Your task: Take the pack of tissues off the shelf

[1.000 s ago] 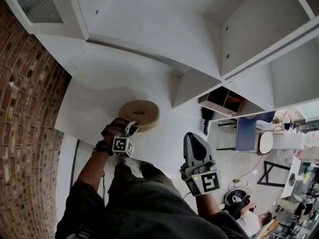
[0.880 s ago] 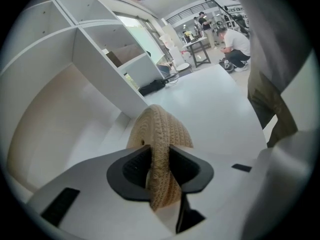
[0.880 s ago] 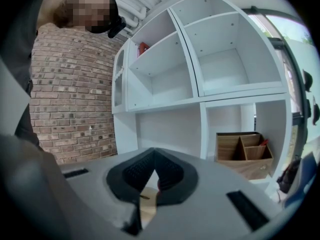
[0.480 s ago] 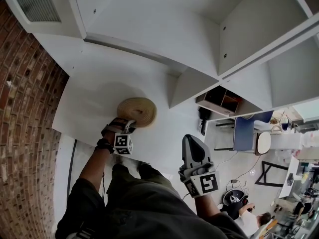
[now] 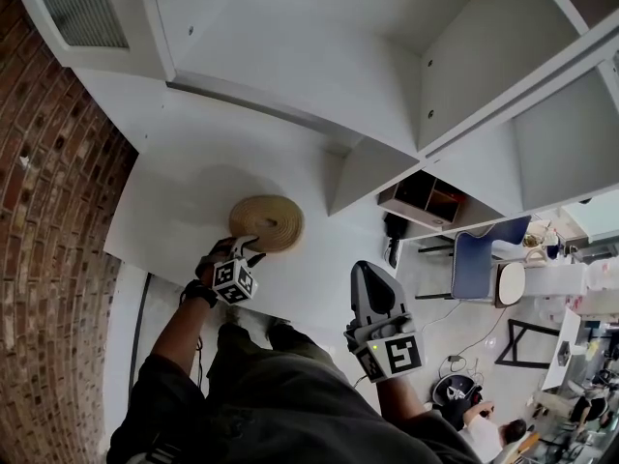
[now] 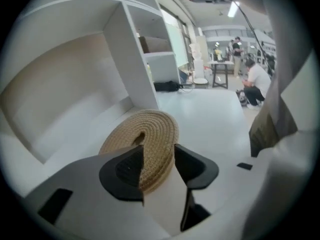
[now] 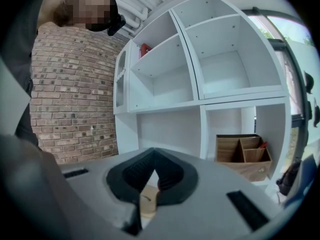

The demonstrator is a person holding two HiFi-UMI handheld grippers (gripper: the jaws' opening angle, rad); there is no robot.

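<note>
Left gripper (image 6: 157,150): jaws about half apart and just been opening, with the near rim of a round woven mat (image 6: 150,126) between them. The pads look to have let go of it, though contact at the rim can't be ruled out. The mat lies on the white ledge (image 5: 174,196) at the foot of the shelf unit (image 7: 197,103), just ahead of that hand. Right gripper (image 7: 153,160): jaws closed tip to tip, nothing gripped, held near level facing the shelf unit, well apart from the mat. Beyond it is a brick wall (image 7: 65,94) on the left, and open white compartments, most of them bare. A wooden box with dividers (image 7: 244,156) stands in the lower right compartment. A small red thing (image 7: 145,49) sits at the back of an upper left compartment. It is too small to tell whether this is the pack of tissues, and no other view shows a pack, so its place is unconfirmed. Judgement on handling: a tissue pack should be light and soft, in slick crinkly film that gives under pressure. Best taken across its narrow width near the middle, with the jaws opened wide first and a moderate squeeze. A pinch on a corner would likely slip or tear the wrap.
</note>
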